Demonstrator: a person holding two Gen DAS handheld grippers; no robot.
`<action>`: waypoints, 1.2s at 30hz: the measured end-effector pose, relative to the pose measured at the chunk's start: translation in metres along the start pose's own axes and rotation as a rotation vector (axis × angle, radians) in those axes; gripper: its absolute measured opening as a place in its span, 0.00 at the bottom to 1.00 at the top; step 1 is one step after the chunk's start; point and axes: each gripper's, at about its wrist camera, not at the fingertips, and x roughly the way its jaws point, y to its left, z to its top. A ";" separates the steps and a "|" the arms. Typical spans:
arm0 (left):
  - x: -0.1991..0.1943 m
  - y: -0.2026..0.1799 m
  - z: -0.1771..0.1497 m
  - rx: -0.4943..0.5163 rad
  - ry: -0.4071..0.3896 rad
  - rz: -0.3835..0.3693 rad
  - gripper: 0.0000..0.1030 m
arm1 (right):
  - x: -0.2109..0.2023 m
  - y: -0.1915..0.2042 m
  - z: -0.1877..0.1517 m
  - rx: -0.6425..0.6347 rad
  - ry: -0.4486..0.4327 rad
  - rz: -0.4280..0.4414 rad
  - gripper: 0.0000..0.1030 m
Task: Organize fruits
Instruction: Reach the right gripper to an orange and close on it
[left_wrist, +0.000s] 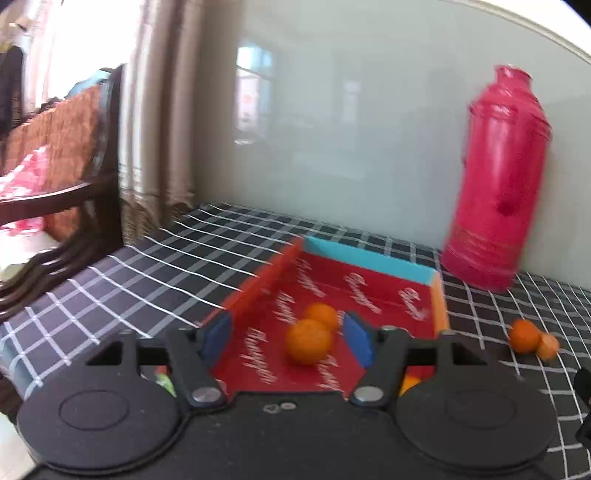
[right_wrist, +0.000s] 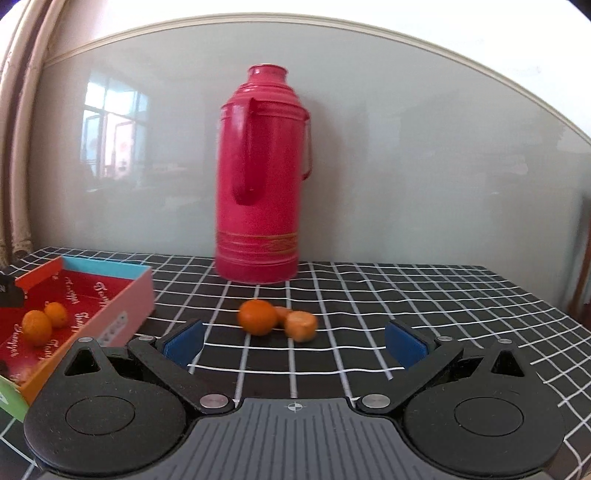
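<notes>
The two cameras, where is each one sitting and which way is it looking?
Left wrist camera: sits on the left gripper, looking forward and down into the red box with two oranges; its open blue fingers show.
Right wrist camera: sits on the right gripper, facing the pink flask and loose oranges on the checked cloth; its fingers stand wide open.
Both see the box, flask and oranges.

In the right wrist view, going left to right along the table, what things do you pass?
Red box holding two oranges → pink thermos at the back → oranges on the cloth, ahead of the open right hand-held gripper.
</notes>
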 end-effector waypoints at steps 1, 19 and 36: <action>-0.003 0.006 0.001 -0.009 -0.011 0.014 0.59 | 0.002 0.002 0.001 0.001 0.006 0.013 1.00; -0.019 0.093 0.002 -0.168 -0.064 0.240 0.78 | 0.059 0.035 0.014 -0.077 0.095 0.110 1.00; -0.010 0.107 0.002 -0.209 -0.041 0.230 0.80 | 0.142 0.028 0.020 -0.073 0.260 0.016 0.52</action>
